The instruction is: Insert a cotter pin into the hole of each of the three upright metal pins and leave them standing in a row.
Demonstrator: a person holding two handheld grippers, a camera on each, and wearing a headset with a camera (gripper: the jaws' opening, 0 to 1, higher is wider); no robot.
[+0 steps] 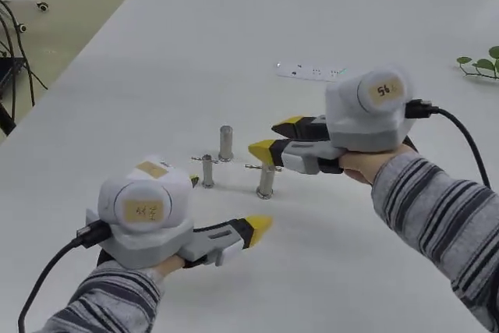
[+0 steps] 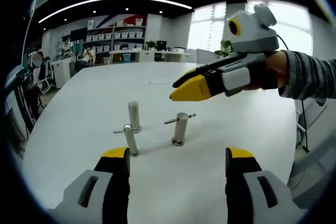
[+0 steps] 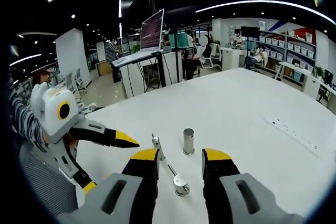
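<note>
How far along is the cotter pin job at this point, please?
Two of three look done: the front-left pin and the front-right pin each carry a cotter pin through the top. Nothing is in hand: the left claw and right claw are open. Left: the back pin has none, and the three stand in a triangle, not a row.

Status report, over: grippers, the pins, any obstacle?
Left gripper, right gripper open, empty. Front pin, right pin hold cotter pins; rear pin bare. Power strip far behind.
</note>
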